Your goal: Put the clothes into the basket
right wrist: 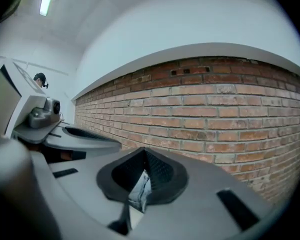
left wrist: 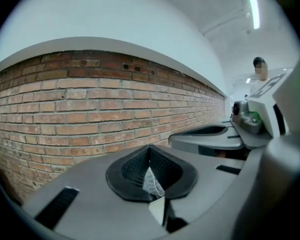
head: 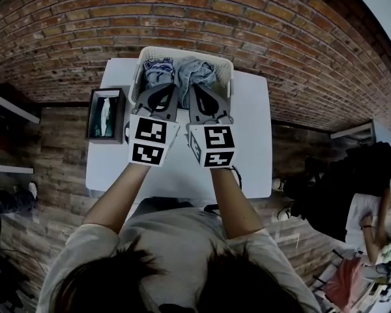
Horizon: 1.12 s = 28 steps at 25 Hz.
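A white lattice basket (head: 225, 67) stands at the far end of the white table (head: 254, 142), against the brick wall. Inside it lie a blue-and-white patterned garment (head: 158, 69) and a grey-blue garment (head: 197, 74). My left gripper (head: 160, 90) and right gripper (head: 198, 91) hover side by side over the basket's near rim, both pointing at the wall. Each has its jaws shut, left gripper (left wrist: 150, 154) and right gripper (right wrist: 143, 156) alike. Only a thin pale sliver shows in each seam, and no garment hangs from either.
A dark open box (head: 106, 113) with something teal inside sits at the table's left edge. Brick wall (left wrist: 90, 109) is close ahead of both grippers. A white shelf (head: 6, 109) stands at the left, and a person (head: 378, 220) is at the far right.
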Each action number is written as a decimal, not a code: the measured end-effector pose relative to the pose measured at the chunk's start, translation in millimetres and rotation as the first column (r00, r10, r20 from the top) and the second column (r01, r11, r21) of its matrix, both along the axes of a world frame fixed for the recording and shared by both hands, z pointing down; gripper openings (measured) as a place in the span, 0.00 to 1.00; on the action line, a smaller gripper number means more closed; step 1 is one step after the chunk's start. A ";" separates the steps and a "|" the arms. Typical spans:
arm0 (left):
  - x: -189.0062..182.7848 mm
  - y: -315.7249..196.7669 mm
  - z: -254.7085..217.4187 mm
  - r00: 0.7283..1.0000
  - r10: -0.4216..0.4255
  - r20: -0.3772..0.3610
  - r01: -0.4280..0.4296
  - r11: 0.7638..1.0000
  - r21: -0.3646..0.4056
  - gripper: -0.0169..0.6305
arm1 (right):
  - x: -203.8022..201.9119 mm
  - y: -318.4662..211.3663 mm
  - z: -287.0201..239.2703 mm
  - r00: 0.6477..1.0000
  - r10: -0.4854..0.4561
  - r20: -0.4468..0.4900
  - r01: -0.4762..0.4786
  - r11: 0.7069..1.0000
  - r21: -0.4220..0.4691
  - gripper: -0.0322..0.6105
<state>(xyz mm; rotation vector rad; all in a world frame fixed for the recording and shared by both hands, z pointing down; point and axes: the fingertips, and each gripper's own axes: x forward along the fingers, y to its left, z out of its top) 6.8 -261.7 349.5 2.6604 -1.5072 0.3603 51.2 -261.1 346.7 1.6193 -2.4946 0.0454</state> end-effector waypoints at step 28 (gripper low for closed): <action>1.8 121.1 -65.0 0.996 0.070 -0.053 -0.063 0.989 0.135 0.04 | -11.5 124.5 -62.2 0.999 -0.030 -0.011 0.031 0.990 0.139 0.06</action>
